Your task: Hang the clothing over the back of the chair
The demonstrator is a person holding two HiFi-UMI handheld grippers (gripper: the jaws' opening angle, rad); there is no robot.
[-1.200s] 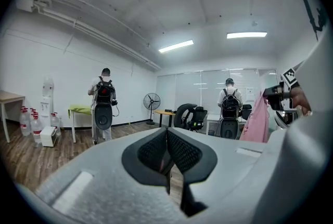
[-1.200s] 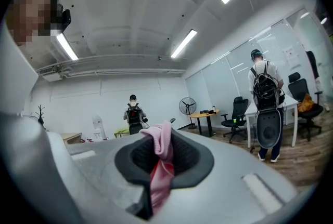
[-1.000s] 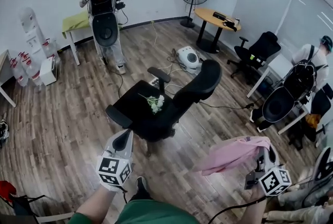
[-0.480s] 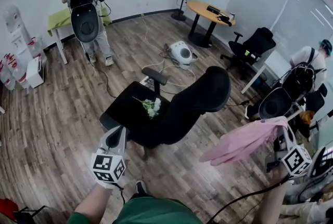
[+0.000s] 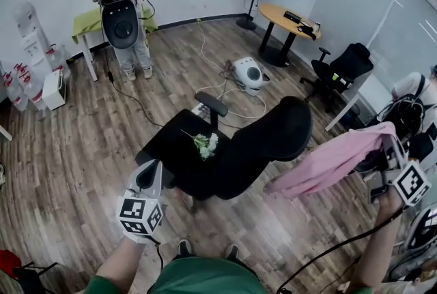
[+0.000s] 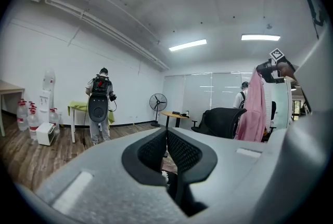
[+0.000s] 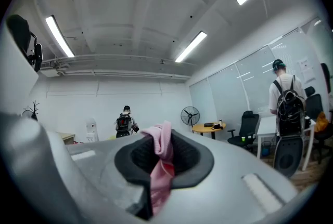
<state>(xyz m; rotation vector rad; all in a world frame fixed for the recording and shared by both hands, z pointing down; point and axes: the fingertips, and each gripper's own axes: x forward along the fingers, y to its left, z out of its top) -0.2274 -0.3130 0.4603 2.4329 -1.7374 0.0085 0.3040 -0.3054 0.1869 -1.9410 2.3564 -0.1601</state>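
Two grippers, one garment, two black office chairs, two people.

Right gripper (image 5: 390,147) held high at the right of the head view, jaws narrowed onto one pink soft fabric garment (image 5: 331,163), with a fold of cloth bunched between the pads. Hangs from those jaws and trails down and to the left, lower end just beside the curved backrest (image 5: 281,130) of the nearer black swivel office chair (image 5: 235,163); not draped over it.

Left gripper (image 5: 150,170) low at the left, close to the seat's near edge, jaws pressed together with nothing between them, well apart from the garment.

One small bunch of white flowers (image 5: 205,144) on the seat. Second black office chair (image 5: 345,66) further back at the right. One person with a backpack (image 5: 123,3) at the far wall, another (image 5: 416,95) at the right edge. Wooden plank floor (image 5: 75,142) underneath.
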